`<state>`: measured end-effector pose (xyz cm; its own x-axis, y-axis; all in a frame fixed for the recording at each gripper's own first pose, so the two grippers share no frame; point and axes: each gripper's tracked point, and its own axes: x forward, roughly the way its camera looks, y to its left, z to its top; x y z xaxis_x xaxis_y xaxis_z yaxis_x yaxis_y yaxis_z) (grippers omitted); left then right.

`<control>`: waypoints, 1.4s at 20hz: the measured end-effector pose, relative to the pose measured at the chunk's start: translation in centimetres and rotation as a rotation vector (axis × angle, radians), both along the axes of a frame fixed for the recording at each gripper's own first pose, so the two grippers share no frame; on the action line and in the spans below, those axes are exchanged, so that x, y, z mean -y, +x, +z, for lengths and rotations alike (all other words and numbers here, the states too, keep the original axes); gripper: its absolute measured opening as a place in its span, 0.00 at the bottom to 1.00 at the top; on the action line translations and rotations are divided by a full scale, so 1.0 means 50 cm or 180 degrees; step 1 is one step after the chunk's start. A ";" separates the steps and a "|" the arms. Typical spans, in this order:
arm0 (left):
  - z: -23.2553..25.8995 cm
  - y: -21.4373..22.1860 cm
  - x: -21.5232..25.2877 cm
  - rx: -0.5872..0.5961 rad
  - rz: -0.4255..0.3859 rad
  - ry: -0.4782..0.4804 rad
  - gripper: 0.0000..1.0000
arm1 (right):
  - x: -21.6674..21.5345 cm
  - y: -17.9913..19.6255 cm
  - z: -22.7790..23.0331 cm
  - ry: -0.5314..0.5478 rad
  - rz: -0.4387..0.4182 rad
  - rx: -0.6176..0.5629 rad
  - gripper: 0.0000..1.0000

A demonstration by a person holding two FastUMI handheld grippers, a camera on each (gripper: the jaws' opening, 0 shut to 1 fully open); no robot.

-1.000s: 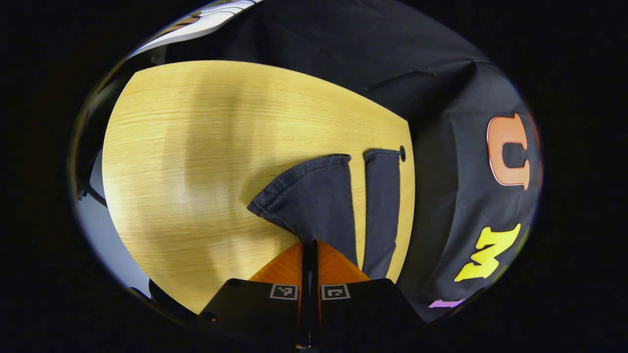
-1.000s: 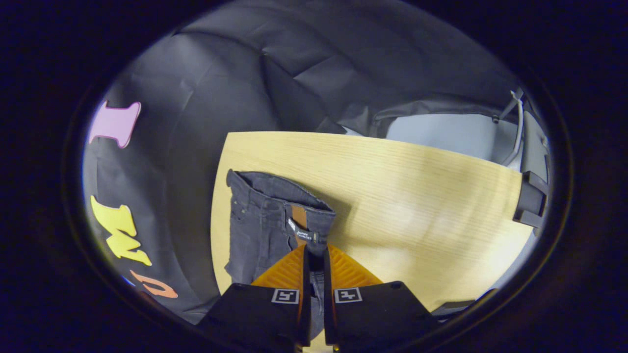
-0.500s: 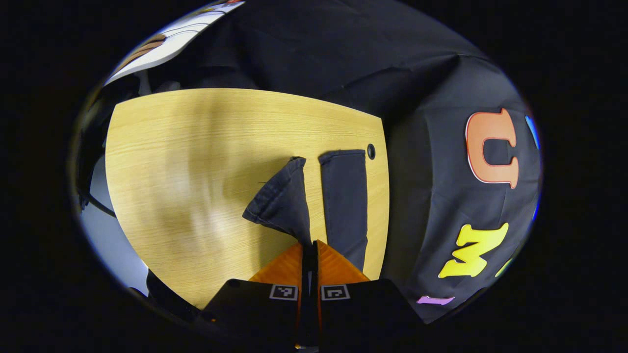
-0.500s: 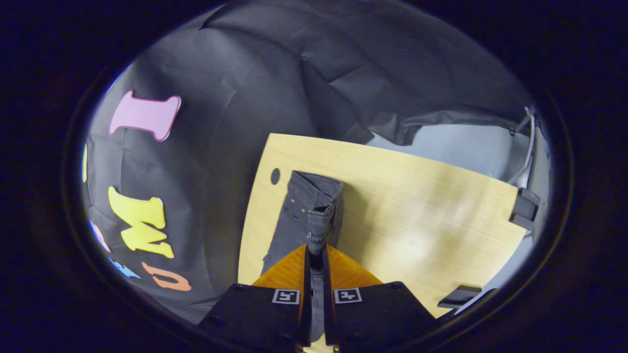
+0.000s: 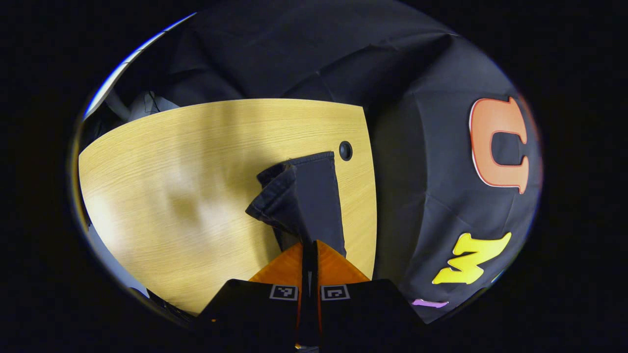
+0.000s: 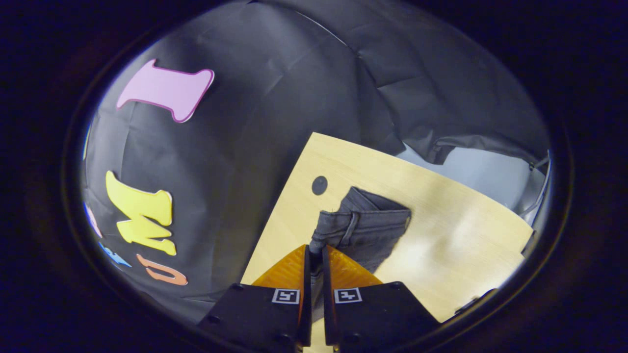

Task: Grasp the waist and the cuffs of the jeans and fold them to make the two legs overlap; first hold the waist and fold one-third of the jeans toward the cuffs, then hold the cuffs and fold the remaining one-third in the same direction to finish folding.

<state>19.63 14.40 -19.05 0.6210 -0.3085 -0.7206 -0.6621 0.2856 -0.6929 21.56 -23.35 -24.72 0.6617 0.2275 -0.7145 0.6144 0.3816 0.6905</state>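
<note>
Dark grey jeans lie along the far edge of a light wooden table (image 5: pixel 186 162). In the left gripper view my left gripper (image 5: pixel 309 243) is shut on a cuff, and the raised jeans leg (image 5: pixel 299 196) hangs over the other leg, nearly covering it. In the right gripper view my right gripper (image 6: pixel 314 250) is shut on the waistband, and the jeans waist (image 6: pixel 363 228) with its belt loop drapes onto the table (image 6: pixel 441 245) just beyond the fingertips.
A round cable hole (image 5: pixel 345 150) sits in the tabletop close to the cuffs, also seen as the cable hole (image 6: pixel 319 185) beside the waist. The black cloth wall (image 5: pixel 422 162) stands right behind the table's edge. Bare tabletop stretches away from the wall.
Both grippers have carried their halves of the jeans sideways toward the wall. The lifted leg now overlaps the other leg, and the waist has folded over onto itself.
</note>
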 end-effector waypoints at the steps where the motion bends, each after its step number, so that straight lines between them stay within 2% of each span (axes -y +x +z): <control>1: -0.007 0.030 0.001 -0.0025 0.0007 -0.0022 0.03 | 0.000 0.021 -0.007 -0.0027 0.0009 0.0001 0.11; 4: -0.030 0.105 0.008 -0.0080 -0.0049 -0.0019 0.03 | 0.014 0.077 -0.036 -0.0047 -0.0043 0.0004 0.07; 5: -0.041 0.128 0.011 -0.0085 -0.0137 0.0022 0.03 | 0.016 0.094 -0.050 -0.0032 -0.0054 -0.0004 0.15; 6: -0.055 0.153 0.019 -0.0087 -0.0251 0.0077 0.03 | 0.016 0.107 -0.071 -0.0050 -0.0053 -0.0028 0.11; 10: -0.116 0.253 0.054 -0.0058 -0.0621 0.0230 0.03 | 0.016 0.148 -0.160 -0.0126 -0.0019 -0.0140 0.11; 12: -0.160 0.273 0.060 -0.0148 -0.0701 0.0332 0.03 | 0.009 0.160 -0.193 -0.0154 -0.0008 -0.0210 0.11; 13: -0.179 0.281 0.060 -0.0196 -0.0706 0.0360 0.03 | 0.010 0.163 -0.212 -0.0200 -0.0001 -0.0257 0.07; 14: -0.193 0.285 0.063 -0.0239 -0.0716 0.0381 0.04 | 0.009 0.167 -0.227 -0.0242 0.0009 -0.0292 0.11; 16: -0.209 0.291 0.060 -0.0299 -0.0744 0.0435 0.08 | 0.006 0.176 -0.252 -0.0327 0.0020 -0.0375 0.11; 18: -0.203 0.295 0.059 -0.0287 -0.0779 0.0455 0.05 | 0.005 0.173 -0.247 -0.0379 0.0067 -0.0395 0.12; 19: -0.194 0.297 0.062 -0.0249 -0.0797 0.0451 0.15 | 0.009 0.170 -0.240 -0.0417 0.0087 -0.0383 0.14; 22: -0.157 0.287 0.060 -0.0225 -0.0829 0.0538 0.72 | 0.016 0.172 -0.240 -0.0507 0.0121 -0.0366 0.21; 23: -0.141 0.278 0.058 -0.0234 -0.0830 0.0571 1.00 | 0.011 0.173 -0.242 -0.0510 0.0158 -0.0346 0.24; 25: -0.098 0.262 0.055 -0.0193 -0.0814 0.0594 0.97 | 0.010 0.170 -0.223 -0.0550 0.0232 -0.0262 0.55; 26: -0.072 0.254 0.054 -0.0159 -0.0814 0.0620 1.00 | 0.014 0.163 -0.210 -0.0636 0.0263 -0.0225 0.70; 27: -0.039 0.243 0.054 -0.0118 -0.0814 0.0652 0.98 | 0.019 0.159 -0.197 -0.0735 0.0291 -0.0176 0.85; 28: 0.001 0.233 0.056 -0.0029 -0.0826 0.0701 0.98 | 0.018 0.150 -0.181 -0.0832 0.0337 -0.0120 0.85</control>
<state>31.29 11.59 -18.99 0.5355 -0.2916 -0.7926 -0.5536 0.5876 -0.5902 29.08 -24.24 -33.78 0.6160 0.0987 -0.7816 0.5850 0.6072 0.5377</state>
